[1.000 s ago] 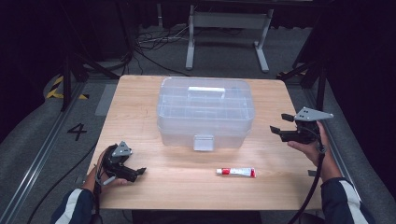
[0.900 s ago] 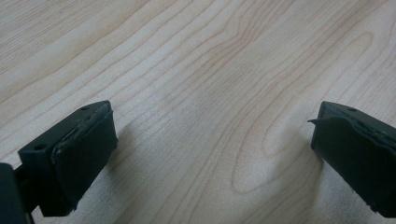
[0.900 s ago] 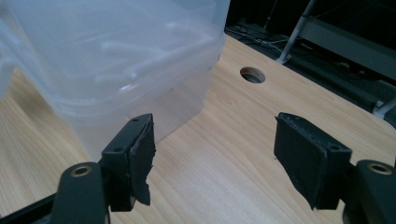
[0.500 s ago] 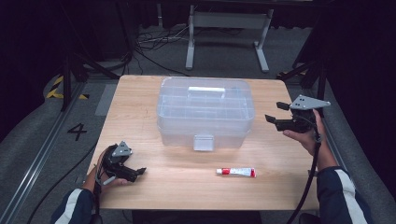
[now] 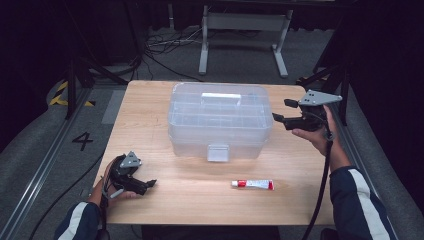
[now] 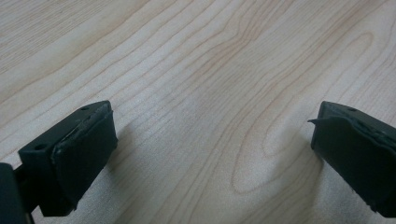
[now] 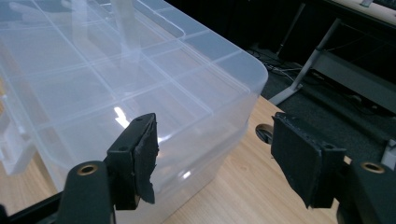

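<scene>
A clear plastic storage box (image 5: 220, 117) with a closed lid and a front latch (image 5: 218, 152) stands in the middle of the wooden table (image 5: 150, 110). My right gripper (image 5: 280, 110) is held in the air just right of the box, open and empty, pointing at its right end. In the right gripper view the gripper (image 7: 217, 149) frames the box's corner (image 7: 140, 93) without touching it. My left gripper (image 5: 149, 186) rests at the table's front left, open. In the left gripper view the gripper (image 6: 210, 140) has bare wood between its jaws.
A small white tube with a red end (image 5: 252, 184) lies flat in front of the box, near the table's front edge. Metal stand legs (image 5: 240, 45) and cables are on the floor beyond the table. A dark post (image 5: 345, 80) stands off the right edge.
The right gripper has risen and moved left toward the box's right end, still open. The left gripper, the box and the tube have stayed put.
</scene>
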A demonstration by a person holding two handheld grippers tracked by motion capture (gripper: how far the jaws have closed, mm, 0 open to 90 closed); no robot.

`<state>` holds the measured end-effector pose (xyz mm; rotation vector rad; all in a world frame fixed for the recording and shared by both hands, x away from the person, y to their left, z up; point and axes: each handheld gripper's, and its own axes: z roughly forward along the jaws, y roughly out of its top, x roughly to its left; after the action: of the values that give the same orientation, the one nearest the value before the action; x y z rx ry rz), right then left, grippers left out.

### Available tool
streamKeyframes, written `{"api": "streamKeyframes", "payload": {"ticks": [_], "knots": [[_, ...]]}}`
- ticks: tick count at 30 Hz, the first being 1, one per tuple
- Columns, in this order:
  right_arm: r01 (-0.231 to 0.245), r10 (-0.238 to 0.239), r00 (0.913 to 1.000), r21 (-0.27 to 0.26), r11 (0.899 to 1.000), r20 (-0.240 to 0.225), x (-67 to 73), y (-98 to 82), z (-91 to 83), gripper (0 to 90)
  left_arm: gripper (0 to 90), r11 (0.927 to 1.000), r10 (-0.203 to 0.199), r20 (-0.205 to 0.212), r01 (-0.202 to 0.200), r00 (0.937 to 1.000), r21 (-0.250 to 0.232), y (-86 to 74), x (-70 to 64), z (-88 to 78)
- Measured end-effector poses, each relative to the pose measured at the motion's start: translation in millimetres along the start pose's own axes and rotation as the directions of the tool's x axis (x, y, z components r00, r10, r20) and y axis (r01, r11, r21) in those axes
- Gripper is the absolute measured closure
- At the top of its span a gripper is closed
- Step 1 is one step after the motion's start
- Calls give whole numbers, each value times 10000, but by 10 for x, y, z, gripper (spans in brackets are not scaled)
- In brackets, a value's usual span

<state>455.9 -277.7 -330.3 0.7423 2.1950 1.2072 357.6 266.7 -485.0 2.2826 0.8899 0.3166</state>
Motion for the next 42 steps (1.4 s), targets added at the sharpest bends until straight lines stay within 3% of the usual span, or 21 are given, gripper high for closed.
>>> {"api": "streamKeyframes", "payload": {"ticks": [3, 5, 11, 23, 27, 38, 42], "knots": [[68, -69, 9999, -118, 9999, -139, 18, 87, 59, 340, 4, 10000, 7, -4, -7, 10000, 4, 0, 0, 0], [276, -276, 9996, 22, 9996, 117, 25, 136, 84, 339, 4, 10000, 1, -4, -1, 10000, -1, 0, -1, 0], [256, -258, 9996, -173, 9995, -125, 27, 227, 93, 338, 4, 10000, 1, -1, -1, 10000, 0, 0, 0, 0], [808, -797, 9947, 137, 9966, -650, 145, 401, 256, 397, 4, 10000, -11, -9, 11, 10000, 2, 0, -2, 0], [1127, -1087, 9876, 292, 9932, -1132, 190, 485, 339, 456, 4, 10000, -12, -10, 12, 10000, 0, 0, -2, 0], [1782, -1665, 9689, 493, 9828, -1828, 346, 683, 519, 548, 4, 10000, -11, -15, 11, 10000, 3, 0, -2, 0], [1796, -1666, 9690, 574, 9821, -1826, 372, 732, 563, 552, 4, 10000, -19, 13, 19, 10000, 19, 2, -1, 0]]}}
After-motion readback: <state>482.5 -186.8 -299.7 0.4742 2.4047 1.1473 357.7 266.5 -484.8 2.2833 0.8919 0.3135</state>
